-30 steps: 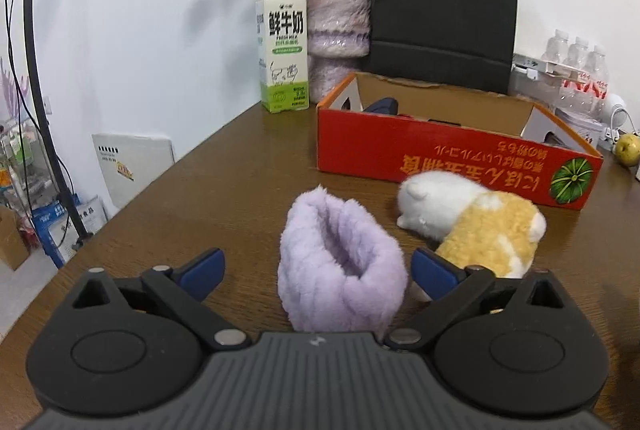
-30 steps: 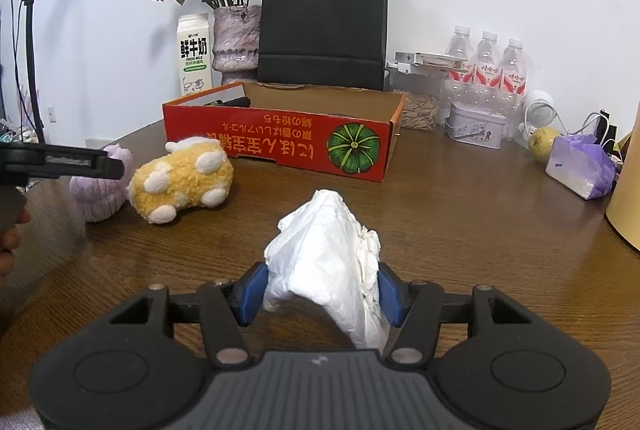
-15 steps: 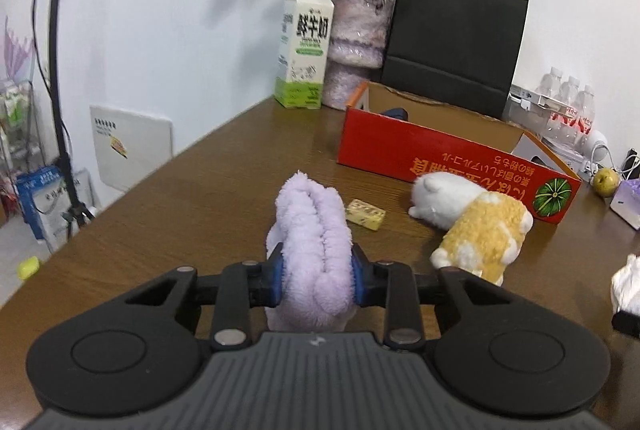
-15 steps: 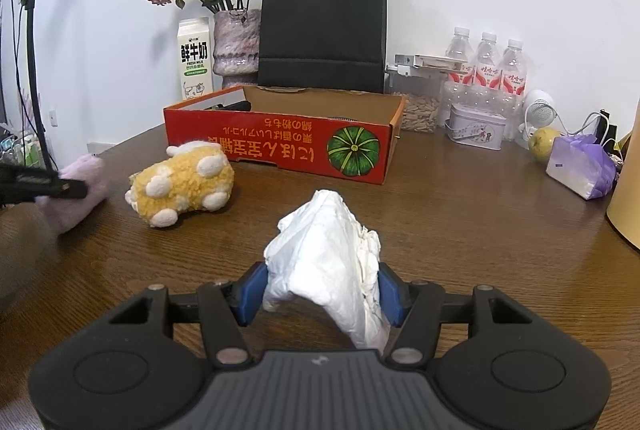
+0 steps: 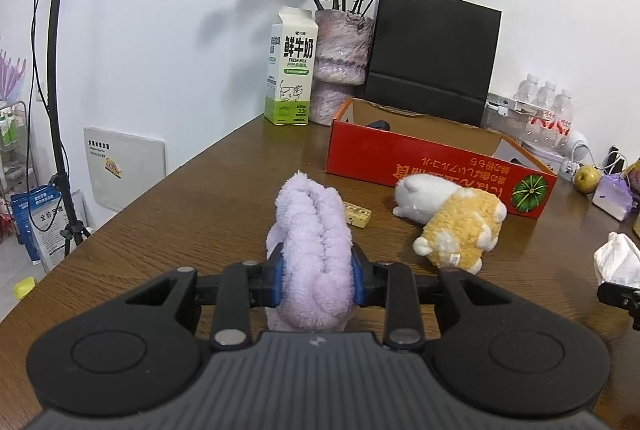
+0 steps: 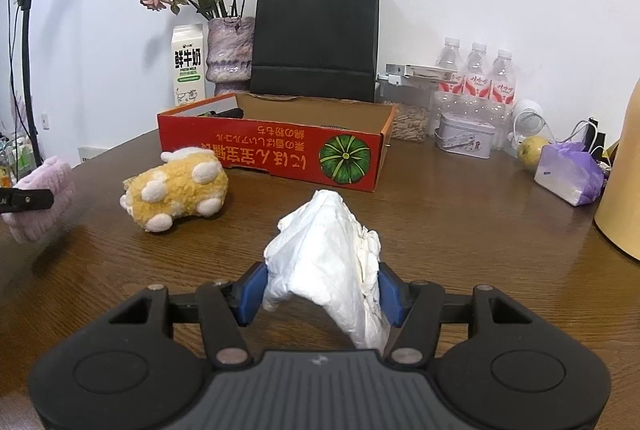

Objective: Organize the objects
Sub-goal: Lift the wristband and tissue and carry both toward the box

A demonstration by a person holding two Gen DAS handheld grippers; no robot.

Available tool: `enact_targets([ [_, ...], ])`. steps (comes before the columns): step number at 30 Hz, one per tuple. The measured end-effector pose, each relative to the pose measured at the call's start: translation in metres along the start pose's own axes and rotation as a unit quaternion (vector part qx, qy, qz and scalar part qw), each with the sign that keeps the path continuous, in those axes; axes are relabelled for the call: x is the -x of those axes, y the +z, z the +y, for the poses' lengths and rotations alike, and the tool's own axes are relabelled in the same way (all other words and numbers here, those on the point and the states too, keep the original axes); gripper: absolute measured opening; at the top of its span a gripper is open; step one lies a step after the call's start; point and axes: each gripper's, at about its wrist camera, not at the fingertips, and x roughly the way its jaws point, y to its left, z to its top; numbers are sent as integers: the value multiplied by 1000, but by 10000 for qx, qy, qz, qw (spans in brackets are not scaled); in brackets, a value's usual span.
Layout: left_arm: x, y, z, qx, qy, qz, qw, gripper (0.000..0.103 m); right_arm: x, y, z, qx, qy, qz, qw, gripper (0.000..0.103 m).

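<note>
Left jaws tight on purple fluffy band (image 5: 314, 246), right jaws on white crumpled tissue (image 6: 328, 254), plush toy (image 6: 176, 186) before red box (image 6: 276, 154).

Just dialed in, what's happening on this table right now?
A person is tidying with two handheld grippers. The left gripper is shut on a fluffy purple cloth; the right gripper is shut on a crumpled white bag. A yellow plush and a small yellow block lie on the table in front of the open red box, the likely destination.
</note>
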Motion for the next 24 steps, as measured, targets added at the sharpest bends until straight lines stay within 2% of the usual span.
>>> enact_targets([
  [9, 12, 10, -11, -240, -249, -213, 9992, 31, 3, 5, 12, 78, 49, -78, 9999, 57],
  [24, 12, 50, -56, -736, -672, -501, 9938, 32, 1, 56, 51, 431, 453, -515, 9967, 57],
])
